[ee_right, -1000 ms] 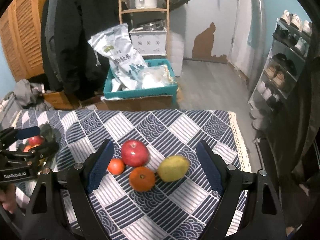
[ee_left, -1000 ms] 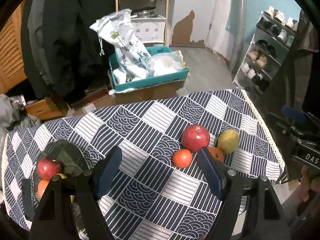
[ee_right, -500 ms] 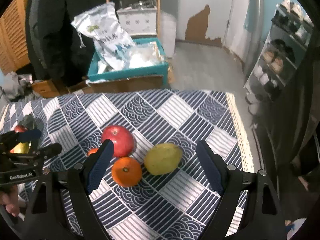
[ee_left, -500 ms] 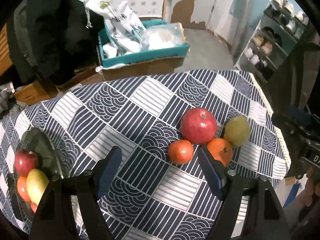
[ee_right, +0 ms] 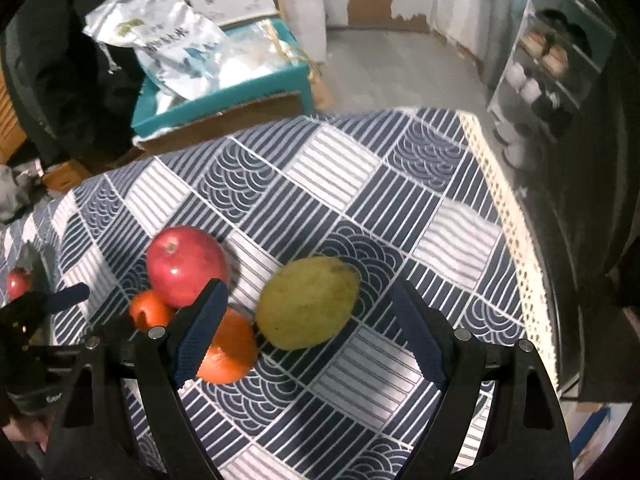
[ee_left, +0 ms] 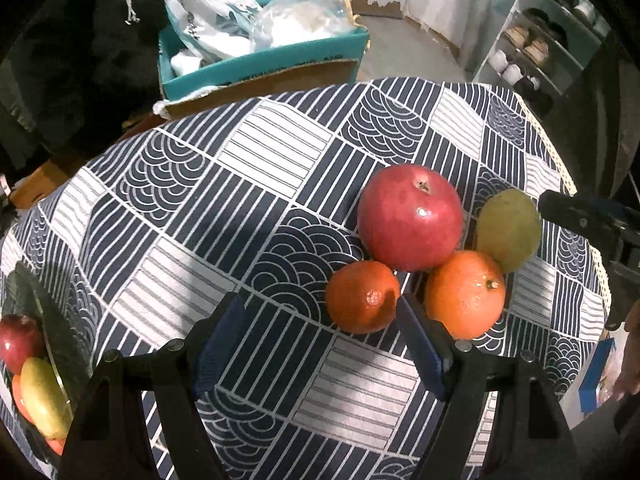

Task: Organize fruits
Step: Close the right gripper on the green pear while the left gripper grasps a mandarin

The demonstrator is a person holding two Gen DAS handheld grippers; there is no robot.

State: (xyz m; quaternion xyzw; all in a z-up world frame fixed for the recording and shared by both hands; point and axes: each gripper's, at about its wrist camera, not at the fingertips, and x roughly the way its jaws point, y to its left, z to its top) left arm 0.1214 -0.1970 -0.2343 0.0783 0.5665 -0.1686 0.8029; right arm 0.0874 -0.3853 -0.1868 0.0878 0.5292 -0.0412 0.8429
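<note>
Blue-and-white patterned cloth covers the tabletop (ee_left: 280,152), and four loose fruits cluster near its right edge: one red pomegranate (ee_left: 410,216), one yellow-green pear-like fruit (ee_right: 308,308), one large orange (ee_left: 464,294) and one smaller orange (ee_left: 362,296), all touching or just beside each other. At the left edge a dark plate (ee_left: 52,332) already holds about four pieces. Both tools are at the reaching stage. The left gripper (ee_left: 320,344) stands apart and empty just beside the smaller orange; the right gripper (ee_right: 310,328) stands apart with the yellow-green fruit between its pads, unclamped. Next, each likely needs to lower, centre and squeeze.
</note>
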